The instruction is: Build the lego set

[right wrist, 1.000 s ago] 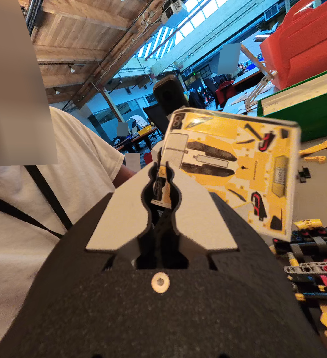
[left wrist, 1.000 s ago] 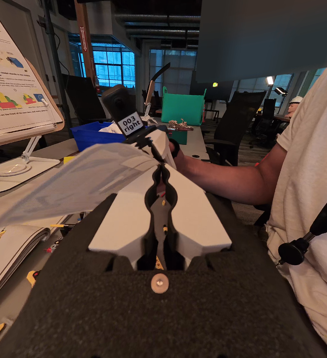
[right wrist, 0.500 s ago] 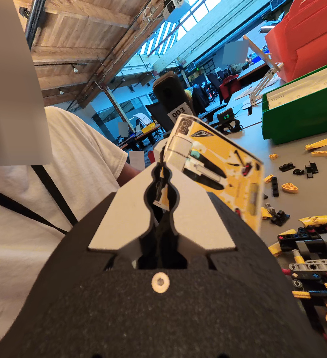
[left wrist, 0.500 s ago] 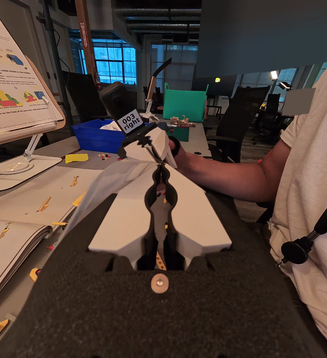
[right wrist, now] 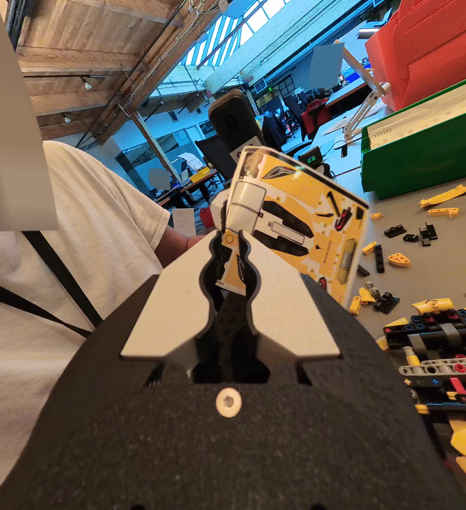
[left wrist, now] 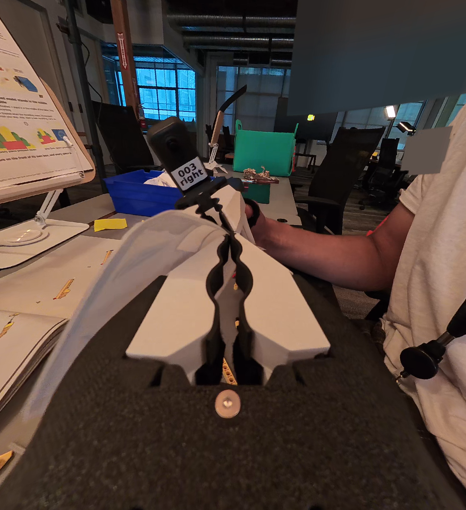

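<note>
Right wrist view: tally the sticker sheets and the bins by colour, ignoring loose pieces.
sticker sheet: 1
green bin: 1
red bin: 1
Total: 3

The left wrist view is dim and warm, with blue daylight from far windows (left wrist: 168,91); a pale sheet (left wrist: 132,278) near the lens smears with motion blur. The right wrist view is brighter, lit by skylights (right wrist: 226,38) overhead, with small glare on the sticker sheet (right wrist: 298,231). Both bend straight lines at the edges, and flat patches mask parts
</note>
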